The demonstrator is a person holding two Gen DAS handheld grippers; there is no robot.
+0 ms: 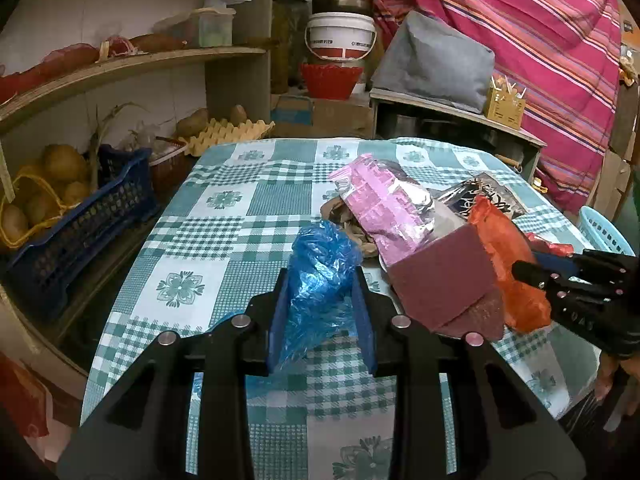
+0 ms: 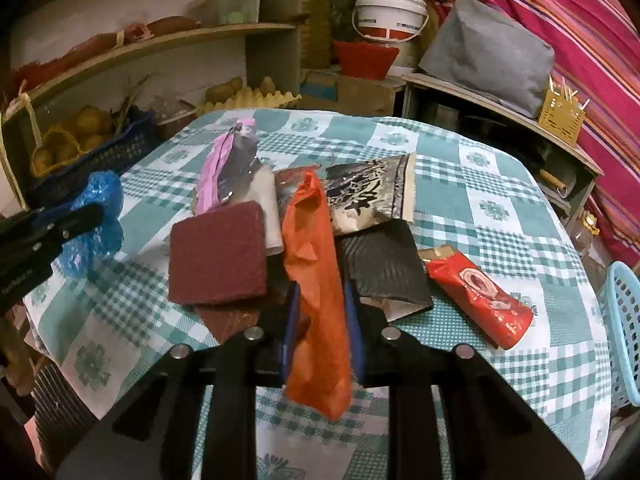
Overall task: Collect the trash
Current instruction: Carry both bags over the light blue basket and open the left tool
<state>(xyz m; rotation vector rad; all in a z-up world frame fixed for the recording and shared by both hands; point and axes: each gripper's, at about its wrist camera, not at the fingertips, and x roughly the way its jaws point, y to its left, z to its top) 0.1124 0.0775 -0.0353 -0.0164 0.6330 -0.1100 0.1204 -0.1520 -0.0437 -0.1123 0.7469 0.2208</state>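
From my left wrist camera, my left gripper (image 1: 322, 308) has its blue pads closed in on a crumpled blue plastic bag (image 1: 318, 280), which bulges up between them above the table. The table (image 1: 224, 200) wears a teal and white checked cloth with flower squares. Just right of the bag lies the heap of trash: a pink foil wrapper (image 1: 384, 204), a maroon scouring pad (image 1: 440, 280) and an orange plastic bag (image 1: 508, 256). My right gripper (image 1: 532, 268) reaches in from the right edge and pinches that orange bag. To the left stand wooden shelves (image 1: 132, 60); low on them, a dark blue crate (image 1: 80, 224) and potatoes in a yellow net. Far behind the table are a white bucket (image 1: 340, 36) with a steel pot on top, a red basket, and a grey cushion. A pink striped cloth (image 1: 540, 40) hangs at the far right.

From my right wrist camera, my right gripper (image 2: 320, 312) is drawn narrow on the orange plastic bag (image 2: 316, 272), which runs between the pads and hangs toward me. The maroon scouring pad (image 2: 218, 254) lies left of it, a black and silver packet (image 2: 368, 192) farther off, a black ribbed piece (image 2: 384, 268) just right, and a red wrapper (image 2: 480, 300) near the right. A light blue basket (image 2: 624, 328) sits at the table's right edge. My left gripper (image 2: 86, 216) shows at the far left, holding its blue plastic bag (image 2: 96, 216).
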